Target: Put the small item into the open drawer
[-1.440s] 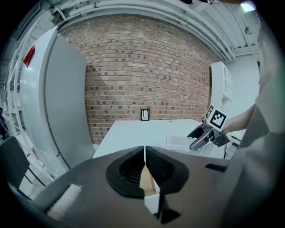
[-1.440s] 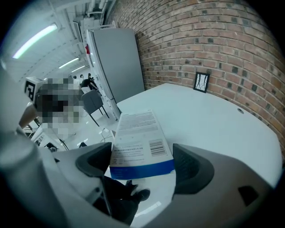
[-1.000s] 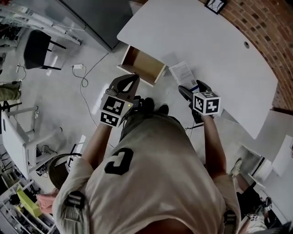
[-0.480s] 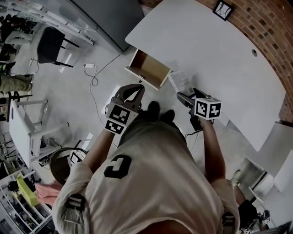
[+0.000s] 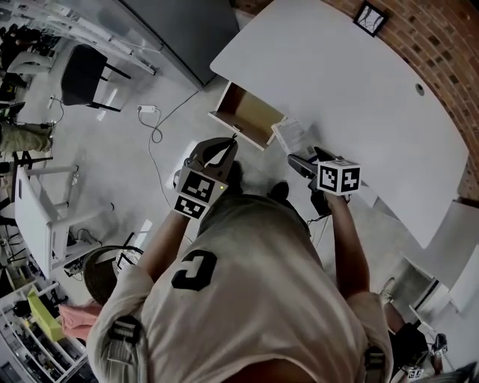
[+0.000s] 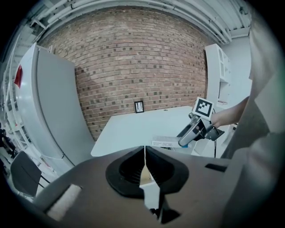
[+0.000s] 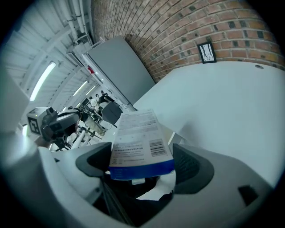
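A small white box with a blue band and barcode (image 7: pixel 140 142) sits between the pads of my right gripper (image 7: pixel 140 156), which is shut on it. In the head view the box (image 5: pixel 292 135) sticks out ahead of my right gripper (image 5: pixel 297 159), over the near edge of the white table (image 5: pixel 352 82) and just right of the open wooden drawer (image 5: pixel 251 116). My left gripper (image 5: pixel 230 141) hangs below the drawer's front, shut and empty. Its jaws meet along a thin seam in the left gripper view (image 6: pixel 144 153), which also shows the box (image 6: pixel 165 143).
A brick wall with a small framed picture (image 5: pixel 372 16) runs behind the table. A grey cabinet (image 5: pixel 179 22) stands left of the table. A black chair (image 5: pixel 78 71) and a cable (image 5: pixel 153 120) are on the floor at left, with white shelving (image 5: pixel 34 217) beyond.
My right gripper has carried the box left, closer to the drawer. The left gripper has drifted slightly toward the drawer's front, still shut.
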`<state>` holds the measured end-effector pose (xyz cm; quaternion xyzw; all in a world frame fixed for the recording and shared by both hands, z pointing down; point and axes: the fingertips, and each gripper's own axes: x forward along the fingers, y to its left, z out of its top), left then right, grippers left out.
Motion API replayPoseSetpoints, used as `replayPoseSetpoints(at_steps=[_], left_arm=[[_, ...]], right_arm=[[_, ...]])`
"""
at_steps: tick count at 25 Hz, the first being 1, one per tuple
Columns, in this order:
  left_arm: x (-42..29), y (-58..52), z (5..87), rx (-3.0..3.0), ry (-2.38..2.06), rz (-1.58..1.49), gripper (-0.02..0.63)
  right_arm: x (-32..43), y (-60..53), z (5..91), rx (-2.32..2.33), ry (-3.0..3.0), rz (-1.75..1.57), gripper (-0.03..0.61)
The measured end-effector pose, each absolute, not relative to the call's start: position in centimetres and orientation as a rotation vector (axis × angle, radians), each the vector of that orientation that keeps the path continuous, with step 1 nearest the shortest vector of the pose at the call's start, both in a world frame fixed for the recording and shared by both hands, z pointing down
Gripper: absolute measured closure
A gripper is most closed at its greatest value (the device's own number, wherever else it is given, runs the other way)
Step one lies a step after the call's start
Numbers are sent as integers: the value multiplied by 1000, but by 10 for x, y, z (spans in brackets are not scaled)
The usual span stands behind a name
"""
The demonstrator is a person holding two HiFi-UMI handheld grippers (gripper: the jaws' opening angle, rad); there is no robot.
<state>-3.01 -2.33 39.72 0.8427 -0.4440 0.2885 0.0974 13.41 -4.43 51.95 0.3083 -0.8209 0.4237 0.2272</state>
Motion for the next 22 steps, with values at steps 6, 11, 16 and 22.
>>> replayPoseSetpoints(at_steps=[6,11,16,22], left_arm=[[-81,-39,406,2499,-1299,833,603],[-128,-57,411,2485,-1308,770,603],[-171,-69,420,2460,-1306,723,603],[-223,-80,428,2435,-1297,679,603]], right_arm=[[101,-53,527,901,-2196,1191,193],[67,-61,530,905,-2147,1177,193],[31,-72,532,913,-2106,1176,193],[-19,-81,540,902,-2056,1161,193]])
